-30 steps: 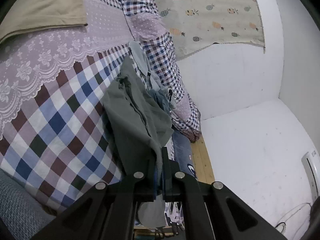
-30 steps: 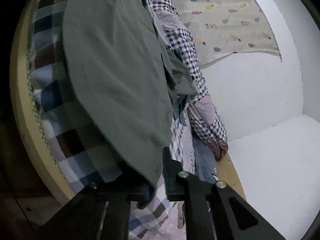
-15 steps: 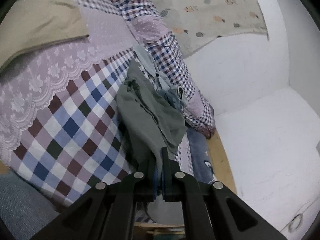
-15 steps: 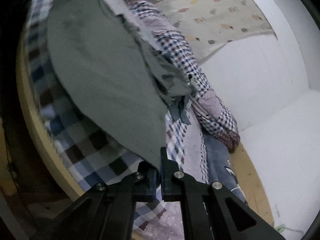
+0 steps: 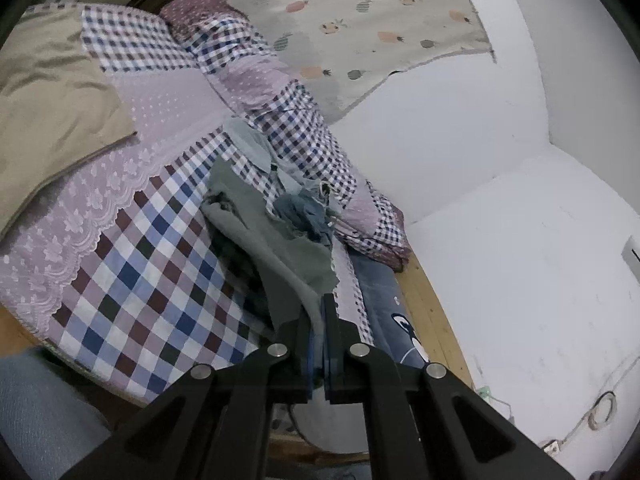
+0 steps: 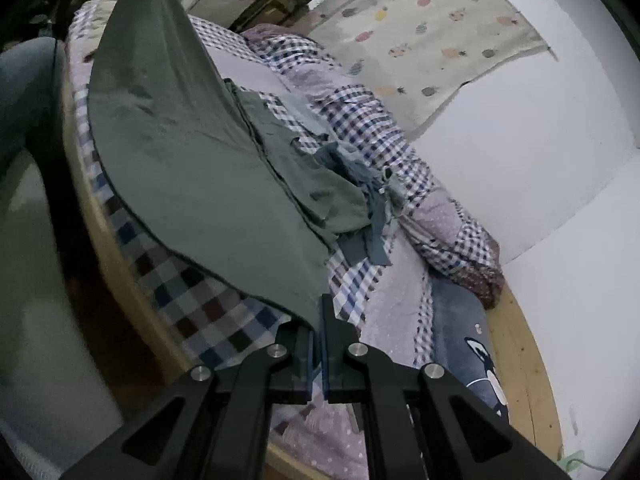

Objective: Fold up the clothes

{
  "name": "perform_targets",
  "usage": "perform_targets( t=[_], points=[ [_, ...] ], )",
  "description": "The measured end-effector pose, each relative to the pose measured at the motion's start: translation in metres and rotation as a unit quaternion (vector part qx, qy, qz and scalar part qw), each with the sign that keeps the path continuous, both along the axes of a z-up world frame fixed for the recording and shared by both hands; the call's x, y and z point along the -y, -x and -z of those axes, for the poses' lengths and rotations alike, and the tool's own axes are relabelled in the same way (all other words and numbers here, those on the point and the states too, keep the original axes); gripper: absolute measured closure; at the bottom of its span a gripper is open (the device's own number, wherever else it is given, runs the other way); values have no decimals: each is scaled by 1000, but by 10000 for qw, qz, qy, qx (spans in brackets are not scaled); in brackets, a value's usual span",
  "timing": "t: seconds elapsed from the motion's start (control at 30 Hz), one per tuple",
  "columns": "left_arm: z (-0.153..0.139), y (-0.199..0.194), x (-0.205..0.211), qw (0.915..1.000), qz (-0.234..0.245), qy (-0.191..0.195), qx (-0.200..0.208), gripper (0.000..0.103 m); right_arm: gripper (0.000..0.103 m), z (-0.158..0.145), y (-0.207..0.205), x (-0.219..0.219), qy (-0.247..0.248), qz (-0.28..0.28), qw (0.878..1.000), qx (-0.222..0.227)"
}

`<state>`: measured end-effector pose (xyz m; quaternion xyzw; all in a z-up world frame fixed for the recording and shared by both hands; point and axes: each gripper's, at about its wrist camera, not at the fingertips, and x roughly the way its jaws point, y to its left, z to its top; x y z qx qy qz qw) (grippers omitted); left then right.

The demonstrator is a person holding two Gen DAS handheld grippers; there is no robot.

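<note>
Left gripper point(image 5: 319, 320) and right gripper point(image 6: 318, 322): both finger pairs pinch edges of the grey-green cotton garment point(image 6: 192, 168), which is lifted and stretched over the checked patchwork bedspread point(image 5: 132, 276). Beyond: crumpled blue-grey clothes point(image 5: 304, 212), rolled gingham quilt point(image 5: 304, 132).

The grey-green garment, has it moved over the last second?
Yes. The grey-green garment, pinched by the right gripper, has been pulled back and stretched out, uncovering more of the checked bedspread.
</note>
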<state>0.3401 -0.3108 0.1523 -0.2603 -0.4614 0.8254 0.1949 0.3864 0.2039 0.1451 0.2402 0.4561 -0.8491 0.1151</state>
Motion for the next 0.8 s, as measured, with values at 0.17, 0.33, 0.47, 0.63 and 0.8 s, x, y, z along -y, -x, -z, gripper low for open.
perform_targets(
  t=[0.17,0.33,0.47,0.63,0.8],
  points=[
    [-17,-24,3,9999,104,120,-53,102,103,-22,-26,-11,328,-158,9984,431],
    [-34,-51,2,9994,209,235,-134,102,103,-36,-52,-18,443,-509,9940,865],
    [-41,-70,2,9989,296,353,-87,102,103,-43,-70,-23,459,-552,9935,883],
    [-50,-92,1,9985,354,399,-90,102,103,-58,-89,-27,619,-704,9911,941],
    [-69,-116,-4,9975,475,485,-208,102,103,-80,-101,-30,710,-913,9881,1017]
  ],
)
